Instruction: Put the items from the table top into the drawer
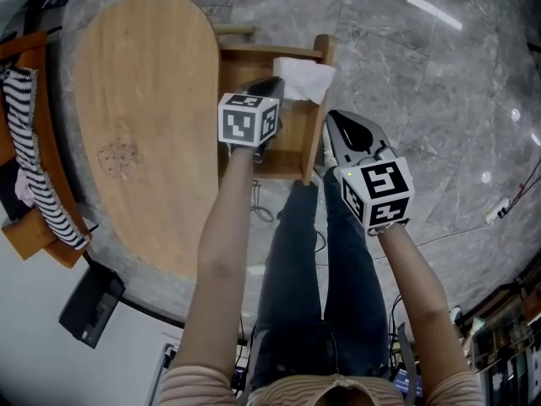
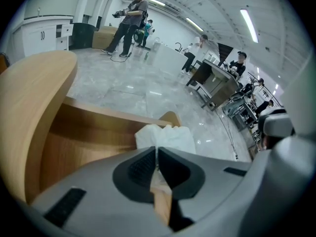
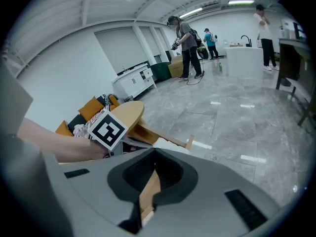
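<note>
The left hand-held gripper (image 1: 269, 85) is pinched shut on the cloth (image 1: 304, 76). The cloth bunches just past its tips, over the open drawer's (image 1: 314, 129) far corner, likely so that it drops inside. The right hand-held gripper (image 1: 336, 125), closed and empty, hangs just right of the drawer, out of the way.
</note>
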A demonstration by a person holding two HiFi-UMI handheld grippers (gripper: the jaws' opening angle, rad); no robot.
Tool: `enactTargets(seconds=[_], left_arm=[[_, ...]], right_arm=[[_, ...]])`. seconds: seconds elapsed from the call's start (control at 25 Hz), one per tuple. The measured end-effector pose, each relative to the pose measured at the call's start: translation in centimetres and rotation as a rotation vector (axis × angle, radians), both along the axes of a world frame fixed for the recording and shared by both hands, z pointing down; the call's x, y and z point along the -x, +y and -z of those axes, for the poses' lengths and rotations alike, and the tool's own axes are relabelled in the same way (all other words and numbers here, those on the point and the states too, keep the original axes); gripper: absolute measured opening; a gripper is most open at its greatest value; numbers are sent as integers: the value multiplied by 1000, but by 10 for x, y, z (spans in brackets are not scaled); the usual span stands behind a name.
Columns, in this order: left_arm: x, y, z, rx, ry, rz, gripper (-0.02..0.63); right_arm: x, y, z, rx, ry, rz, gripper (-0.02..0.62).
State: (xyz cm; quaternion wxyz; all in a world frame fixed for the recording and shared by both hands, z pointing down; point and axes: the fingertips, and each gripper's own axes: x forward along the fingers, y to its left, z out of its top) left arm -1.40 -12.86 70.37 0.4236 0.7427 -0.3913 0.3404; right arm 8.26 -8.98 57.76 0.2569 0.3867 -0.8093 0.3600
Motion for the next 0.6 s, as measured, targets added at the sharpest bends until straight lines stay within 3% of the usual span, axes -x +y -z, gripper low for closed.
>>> enactTargets(seconds=[0.6], left_arm=[[8,-1,-24,16,-36,16,29]], right_arm=[[1,2,-12,15,16,12,8]])
